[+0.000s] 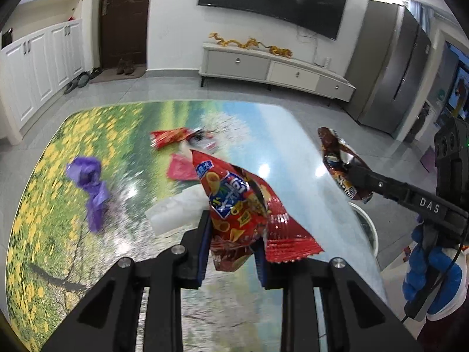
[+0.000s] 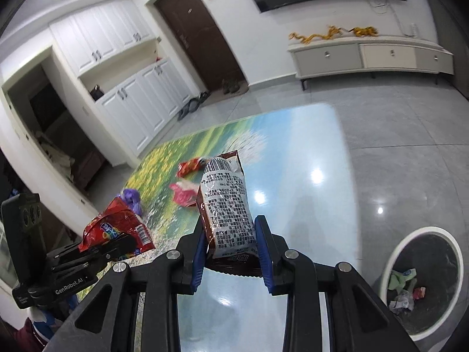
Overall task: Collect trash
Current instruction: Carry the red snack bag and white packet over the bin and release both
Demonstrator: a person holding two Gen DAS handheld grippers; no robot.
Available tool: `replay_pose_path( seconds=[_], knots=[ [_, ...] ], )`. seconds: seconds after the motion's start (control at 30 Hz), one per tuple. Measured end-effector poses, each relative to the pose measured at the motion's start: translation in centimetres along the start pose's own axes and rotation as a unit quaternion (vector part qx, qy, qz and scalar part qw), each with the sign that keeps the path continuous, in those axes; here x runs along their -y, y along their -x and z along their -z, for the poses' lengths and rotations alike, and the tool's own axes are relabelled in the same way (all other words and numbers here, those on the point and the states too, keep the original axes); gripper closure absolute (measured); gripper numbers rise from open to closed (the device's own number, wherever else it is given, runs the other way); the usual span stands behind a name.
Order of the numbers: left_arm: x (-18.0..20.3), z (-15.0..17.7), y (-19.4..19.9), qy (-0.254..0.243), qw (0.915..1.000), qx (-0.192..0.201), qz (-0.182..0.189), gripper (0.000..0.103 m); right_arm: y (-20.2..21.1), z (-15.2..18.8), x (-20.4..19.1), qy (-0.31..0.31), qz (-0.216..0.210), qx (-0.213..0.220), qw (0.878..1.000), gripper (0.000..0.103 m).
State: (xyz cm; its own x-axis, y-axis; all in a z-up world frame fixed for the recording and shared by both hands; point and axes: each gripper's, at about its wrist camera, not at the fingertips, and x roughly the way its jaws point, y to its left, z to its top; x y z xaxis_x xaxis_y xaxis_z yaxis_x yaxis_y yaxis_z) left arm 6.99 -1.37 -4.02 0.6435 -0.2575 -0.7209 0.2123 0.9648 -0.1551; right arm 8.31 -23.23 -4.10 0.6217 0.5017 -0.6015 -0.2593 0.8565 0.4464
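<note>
The left gripper is clenched on a red snack bag, held above the table with its landscape-print top. The right gripper grasps a brown snack bag, upright between the blue pads, also above the table. Farther along the table lie a purple wrapper, a pink wrapper and a small red packet; the trash bin stands on the floor beside the table and holds crumpled scraps.

Bare tabletop beside the bin (wrappers leftward).
</note>
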Motion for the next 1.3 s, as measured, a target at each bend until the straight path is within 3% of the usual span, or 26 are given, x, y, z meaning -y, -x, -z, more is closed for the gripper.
replay_pose_path(
  seconds=[0.27, 0.53, 0.87, 1.1, 1.17, 1.23, 1.3],
  knots=[
    [8.4, -2.1, -1.5, -0.079, 0.9959, -0.009, 0.042, 0.078, 6.9, 0.5, 6.4, -0.048, 0.052, 0.06, 0.996, 0.073],
    [18.6, -2.8, -6.4, -0.157, 0.9818, -0.055, 0.09, 0.078, 12.3, 2.8, 15.8, -0.135, 0.135, 0.085, 0.978, 0.073],
    [27.9, -2.2, -14.2, -0.202, 0.9635, -0.122, 0.126, 0.076, 11.4, 6.7, 24.8, -0.205, 0.192, 0.041, 0.959, 0.073],
    [32.2, -1.6, -18.4, -0.216, 0.9552, -0.15, 0.135, 0.075, 7.9, 9.3, 29.2, -0.242, 0.209, -0.003, 0.947, 0.071],
    [33.1, -1.5, -19.5, -0.217, 0.9539, -0.156, 0.137, 0.072, 7.2, 9.6, 29.9, -0.247, 0.212, -0.009, 0.945, 0.071],
    [33.5, -1.5, -20.6, -0.211, 0.9532, -0.163, 0.143, 0.06, 6.5, 10.0, 30.6, -0.253, 0.219, -0.016, 0.942, 0.07],
    [33.8, -1.8, -21.2, -0.203, 0.9538, -0.165, 0.147, 0.054, 6.1, 10.5, 31.3, -0.259, 0.227, -0.021, 0.938, 0.066]
  ],
)
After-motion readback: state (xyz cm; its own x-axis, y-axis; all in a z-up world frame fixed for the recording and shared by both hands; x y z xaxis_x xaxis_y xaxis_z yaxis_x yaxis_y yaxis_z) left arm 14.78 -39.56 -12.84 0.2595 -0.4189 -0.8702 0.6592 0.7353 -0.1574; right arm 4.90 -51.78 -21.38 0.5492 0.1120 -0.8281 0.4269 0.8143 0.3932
